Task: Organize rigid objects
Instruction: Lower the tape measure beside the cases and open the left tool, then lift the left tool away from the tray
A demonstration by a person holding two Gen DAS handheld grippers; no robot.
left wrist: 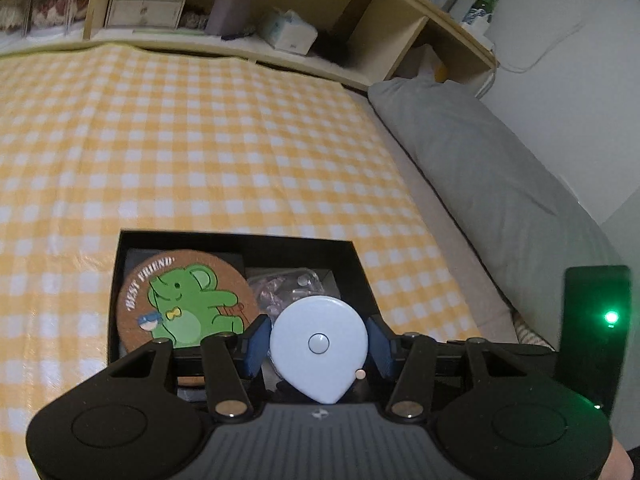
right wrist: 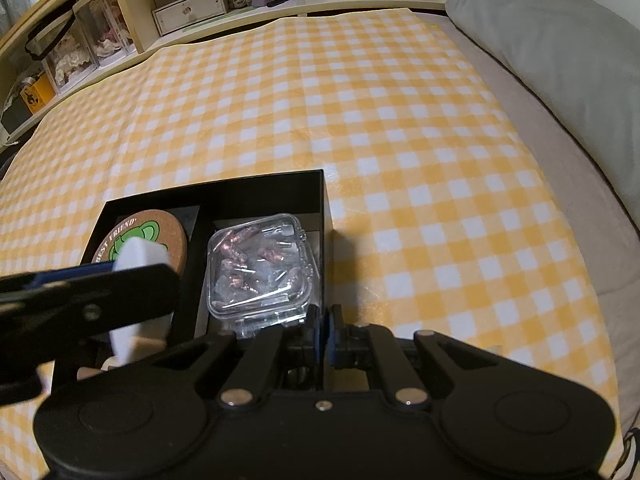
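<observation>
A: What do the left jaws have?

B: The left gripper (left wrist: 319, 342) is clamped on a white teardrop-shaped tape measure (left wrist: 319, 350), its blue pads pressing the two sides, the round button facing up and the pointed end toward the camera. It points steeply down over the near part of the black box (left wrist: 236, 239).

A: And the right?

B: The right gripper (right wrist: 325, 334) has its jaws drawn together with nothing between them, blue pads all but touching. It also tilts downward, its tips just at the near right corner of the box; whether they touch the wall I cannot tell.

A: What is in the box?

B: On the left, a round cork coaster (left wrist: 182, 298) printed with a green elephant and "BEST FRIEND", leaning on something dark. On the right, a clear plastic case (right wrist: 260, 266) of small pinkish pieces, lid closed.

A: Seen from the right wrist?

B: The left gripper (right wrist: 138, 280) comes in from the left edge, blurred, with the tape measure (right wrist: 140, 258) above the coaster (right wrist: 140, 240).

A: Surroundings?

B: The box sits on a yellow checked cloth (left wrist: 200, 140) spread over a bed, a grey pillow (left wrist: 480, 168) to the right, wooden shelves (left wrist: 280, 20) beyond.
</observation>
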